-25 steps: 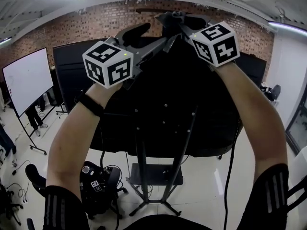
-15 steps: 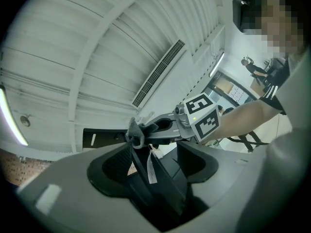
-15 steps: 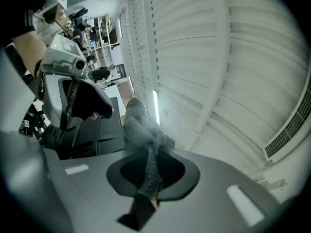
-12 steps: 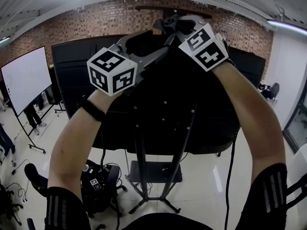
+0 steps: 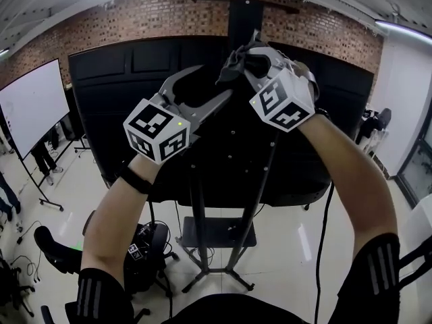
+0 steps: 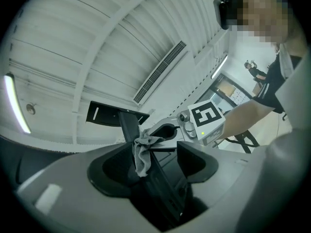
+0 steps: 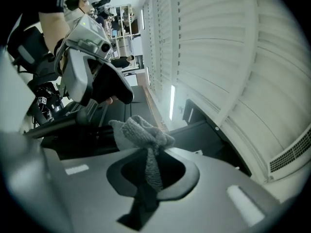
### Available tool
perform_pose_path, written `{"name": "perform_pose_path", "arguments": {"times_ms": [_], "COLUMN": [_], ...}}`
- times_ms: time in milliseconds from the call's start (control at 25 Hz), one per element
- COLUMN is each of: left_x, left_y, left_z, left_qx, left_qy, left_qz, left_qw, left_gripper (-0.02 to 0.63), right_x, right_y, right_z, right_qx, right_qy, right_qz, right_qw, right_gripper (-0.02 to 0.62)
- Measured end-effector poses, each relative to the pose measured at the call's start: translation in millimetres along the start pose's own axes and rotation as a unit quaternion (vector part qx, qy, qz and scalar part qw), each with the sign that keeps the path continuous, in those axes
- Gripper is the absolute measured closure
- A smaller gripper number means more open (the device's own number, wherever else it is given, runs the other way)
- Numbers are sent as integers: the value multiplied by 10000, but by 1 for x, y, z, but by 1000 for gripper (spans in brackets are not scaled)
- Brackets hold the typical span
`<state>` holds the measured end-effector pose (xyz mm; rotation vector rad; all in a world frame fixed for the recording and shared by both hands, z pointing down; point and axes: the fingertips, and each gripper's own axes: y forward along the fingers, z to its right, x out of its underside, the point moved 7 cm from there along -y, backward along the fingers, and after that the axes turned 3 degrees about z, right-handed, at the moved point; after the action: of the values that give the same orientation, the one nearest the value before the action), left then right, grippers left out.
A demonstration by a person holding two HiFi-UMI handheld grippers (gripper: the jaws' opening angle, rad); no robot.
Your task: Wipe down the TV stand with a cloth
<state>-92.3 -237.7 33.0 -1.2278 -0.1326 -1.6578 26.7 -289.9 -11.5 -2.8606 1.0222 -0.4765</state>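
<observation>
I hold both grippers up high against the back of the black TV (image 5: 115, 113) on its stand. A crumpled grey cloth (image 5: 231, 65) is pinched in my right gripper (image 5: 244, 61), which is shut on it; in the right gripper view the cloth (image 7: 144, 135) bunches out of the jaws. My left gripper (image 5: 214, 81) is open, its jaws spread just left of the cloth. In the left gripper view, the stand's black upright post (image 6: 127, 126) and the cloth (image 6: 142, 152) sit between its spread jaws. The stand's legs (image 5: 200, 235) and low shelf (image 5: 217, 239) are below.
A whiteboard (image 5: 30, 110) on wheels stands at the left. Black gear with a marker tag (image 5: 138, 258) and a chair (image 5: 54, 252) lie on the floor at lower left. A cable (image 5: 322, 248) hangs at the right. A brick wall (image 5: 135, 25) runs behind.
Both grippers have dropped lower in the head view. The right gripper has turned with the cloth toward the post. The left jaws stay spread.
</observation>
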Motion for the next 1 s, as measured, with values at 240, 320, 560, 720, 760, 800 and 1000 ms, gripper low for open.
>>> {"name": "perform_pose_path", "arguments": {"times_ms": [240, 320, 560, 720, 760, 800, 1000], "left_x": [28, 35, 57, 75, 80, 86, 115], "left_y": [-20, -23, -41, -59, -64, -69, -91], "left_z": [31, 42, 64, 74, 79, 83, 94], "left_qx": [18, 47, 51, -11, -2, -2, -112], "left_qy": [41, 37, 55, -70, -150, -259, -606], "left_qz": [-134, -204, -315, -312, -359, -415, -564], "left_qw": [9999, 9998, 9995, 9995, 9992, 9988, 9965], "left_gripper": [298, 298, 298, 298, 298, 298, 298], "right_x": [14, 19, 25, 25, 26, 27, 38], "right_y": [-7, -9, -9, -8, -10, -11, -15], "right_z": [-49, -64, -108, -143, -153, -163, -208], "right_qx": [-449, -592, -899, -1135, -1191, -1249, -1517], "right_qy": [-614, -877, -1559, -2141, -2244, -2338, -2664], "right_qz": [-268, -410, -684, -824, -855, -884, -1057], "right_qw": [9967, 9935, 9813, 9667, 9634, 9602, 9460], "right_gripper": [561, 561, 561, 561, 561, 561, 561]}}
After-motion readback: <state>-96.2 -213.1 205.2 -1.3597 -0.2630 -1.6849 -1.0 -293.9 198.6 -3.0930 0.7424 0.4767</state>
